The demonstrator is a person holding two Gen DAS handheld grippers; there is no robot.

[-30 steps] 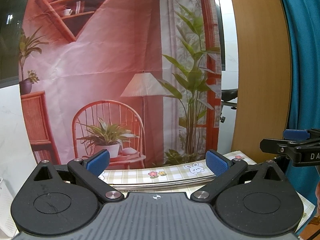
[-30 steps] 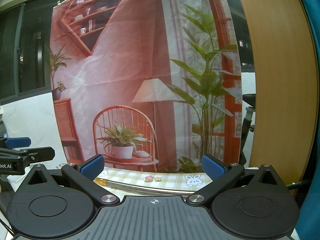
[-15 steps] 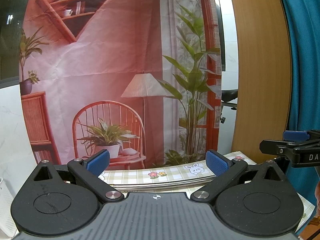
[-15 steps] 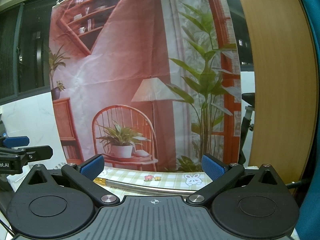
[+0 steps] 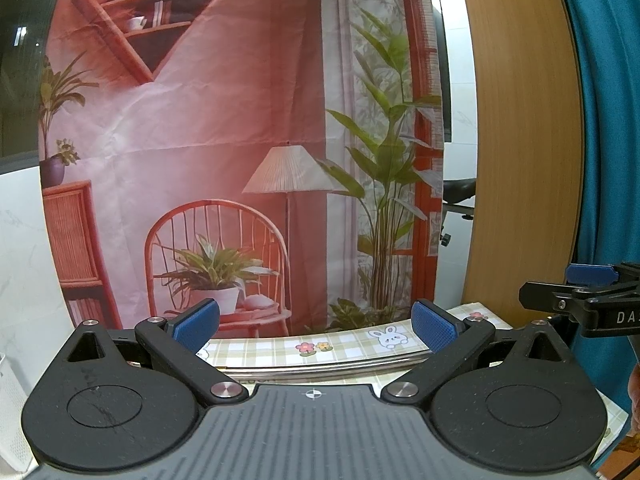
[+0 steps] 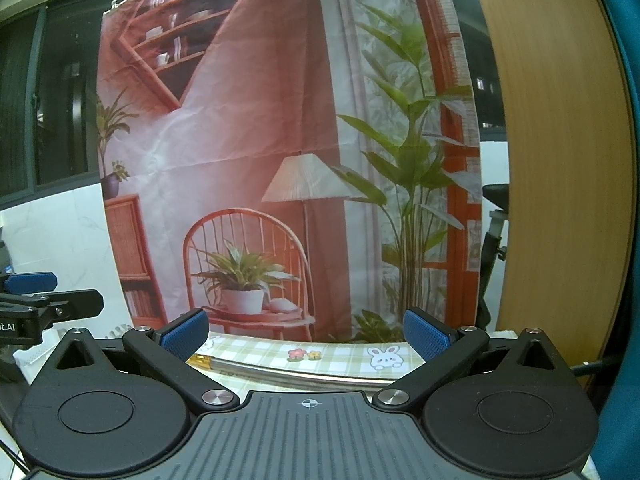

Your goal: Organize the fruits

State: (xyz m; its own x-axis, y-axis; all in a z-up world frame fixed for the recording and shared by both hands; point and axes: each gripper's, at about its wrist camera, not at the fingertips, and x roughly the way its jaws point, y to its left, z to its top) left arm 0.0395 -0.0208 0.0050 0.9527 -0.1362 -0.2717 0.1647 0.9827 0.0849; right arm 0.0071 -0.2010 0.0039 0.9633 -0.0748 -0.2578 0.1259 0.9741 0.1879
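Ahead, a printed backdrop (image 5: 240, 140) (wood panel (image 5: 524, 140) beside) faces both gaping tools.

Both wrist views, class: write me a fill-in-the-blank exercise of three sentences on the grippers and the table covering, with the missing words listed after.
1. The left gripper and the right gripper are both ____, with nothing between their pads.
2. The pads on the fingers are coloured ____.
3. The checked tablecloth bears flowers and a white cartoon ____.

Missing words: open; blue; rabbit
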